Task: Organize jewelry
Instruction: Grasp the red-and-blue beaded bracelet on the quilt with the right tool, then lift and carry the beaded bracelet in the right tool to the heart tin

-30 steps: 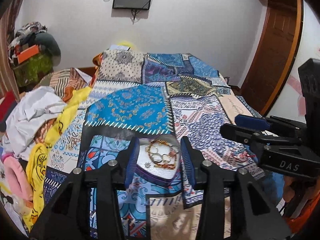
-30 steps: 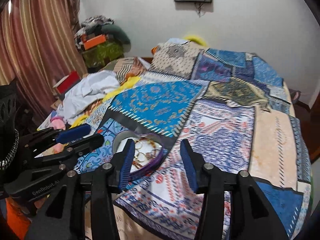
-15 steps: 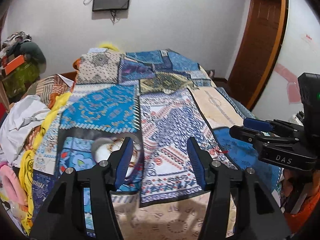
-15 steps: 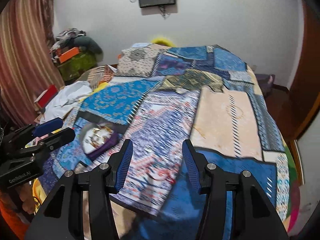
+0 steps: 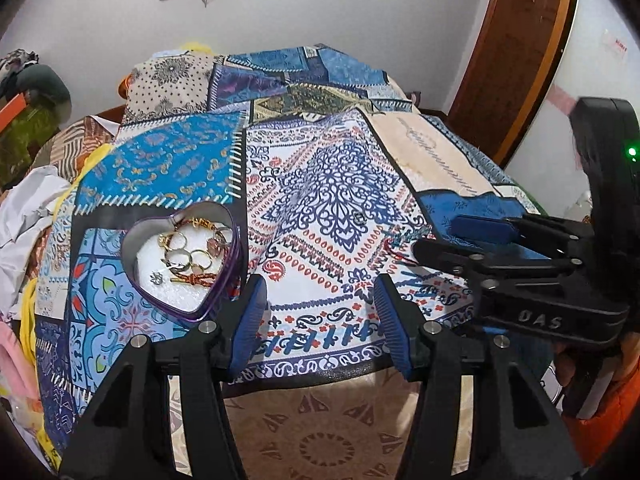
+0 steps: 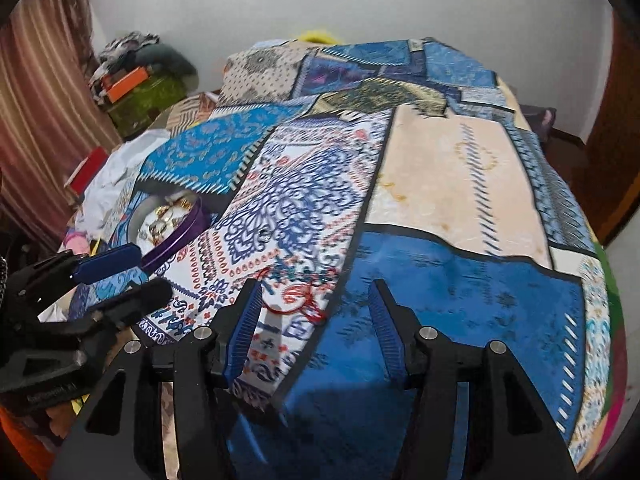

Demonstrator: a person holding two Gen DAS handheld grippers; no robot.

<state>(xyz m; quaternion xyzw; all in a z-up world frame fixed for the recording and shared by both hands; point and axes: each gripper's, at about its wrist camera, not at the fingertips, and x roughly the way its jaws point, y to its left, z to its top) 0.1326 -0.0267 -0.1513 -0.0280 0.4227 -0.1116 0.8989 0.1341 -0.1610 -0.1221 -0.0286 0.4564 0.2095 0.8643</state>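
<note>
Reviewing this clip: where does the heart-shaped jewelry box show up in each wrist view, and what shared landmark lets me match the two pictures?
Left wrist view: heart-shaped jewelry box lies lower left on the bedspread, just beyond the left gripper's left finger.
Right wrist view: the box sits at the left, partly hidden behind the other gripper.
Shared landmark: the red thread on the blue-and-white patterned patch.

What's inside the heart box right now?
The heart box holds gold rings, a gold-and-red bracelet, a red cord piece and a small stud on white lining. Its near wall hides the front.
</note>
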